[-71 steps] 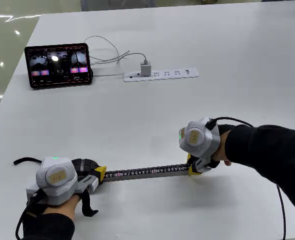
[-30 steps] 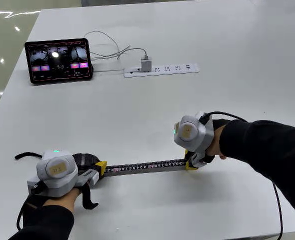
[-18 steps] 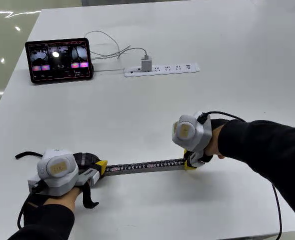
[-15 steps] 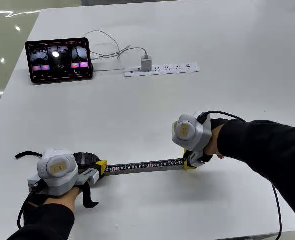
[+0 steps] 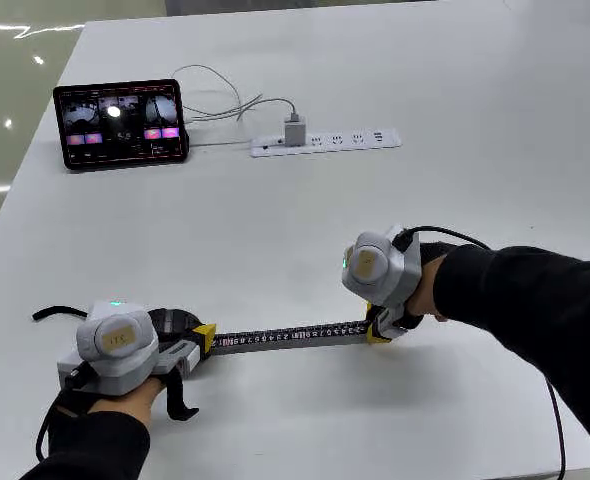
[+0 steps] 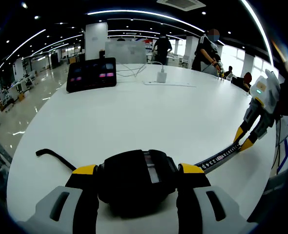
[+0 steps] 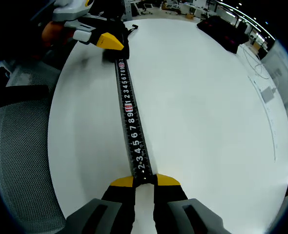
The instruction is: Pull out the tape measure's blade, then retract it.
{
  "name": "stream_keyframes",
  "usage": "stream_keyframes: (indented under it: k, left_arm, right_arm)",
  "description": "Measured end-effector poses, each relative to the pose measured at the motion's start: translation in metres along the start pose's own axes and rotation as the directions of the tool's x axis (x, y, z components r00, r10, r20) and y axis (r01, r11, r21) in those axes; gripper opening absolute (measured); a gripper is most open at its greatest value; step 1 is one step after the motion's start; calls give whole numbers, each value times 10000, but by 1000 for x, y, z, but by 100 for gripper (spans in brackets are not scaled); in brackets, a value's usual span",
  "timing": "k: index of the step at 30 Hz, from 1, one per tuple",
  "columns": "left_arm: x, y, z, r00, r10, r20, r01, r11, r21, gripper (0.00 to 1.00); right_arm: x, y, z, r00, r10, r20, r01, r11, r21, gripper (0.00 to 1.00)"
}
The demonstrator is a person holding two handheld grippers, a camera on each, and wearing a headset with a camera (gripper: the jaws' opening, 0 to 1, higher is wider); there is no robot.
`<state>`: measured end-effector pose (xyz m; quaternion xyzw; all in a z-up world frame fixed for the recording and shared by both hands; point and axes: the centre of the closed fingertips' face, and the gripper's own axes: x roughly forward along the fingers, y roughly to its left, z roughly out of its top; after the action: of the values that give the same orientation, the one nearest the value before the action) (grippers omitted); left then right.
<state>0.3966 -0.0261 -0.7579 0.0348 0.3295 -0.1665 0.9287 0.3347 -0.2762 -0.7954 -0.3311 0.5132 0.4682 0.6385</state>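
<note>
Jaws of the left gripper (image 5: 197,338) stand part open, clamped on either side of the black case (image 6: 136,180), which rests on the white table (image 5: 395,220) at the person's near left. The right gripper (image 7: 144,181) is pinched almost closed on the tip of the blade (image 7: 130,117). The blade lies flat on the table, drawn out straight between case and right gripper. A black strap (image 6: 53,155) trails from the case. A tablet (image 5: 121,124) and a power strip (image 5: 325,141) sit at the far side, well apart from the blade.

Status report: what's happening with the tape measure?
Left gripper shut on case. Right gripper shut on blade. Blade out along table. Nothing blocking.
</note>
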Motion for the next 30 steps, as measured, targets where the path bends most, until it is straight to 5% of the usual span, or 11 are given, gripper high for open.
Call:
stream_keyframes:
  k: [30]
  left_arm:
    - [2, 1, 0, 10000, -14, -54, 13, 10000, -28, 60]
  right_arm:
    - [3, 2, 9, 9999, 85, 94, -80, 9989, -461, 9]
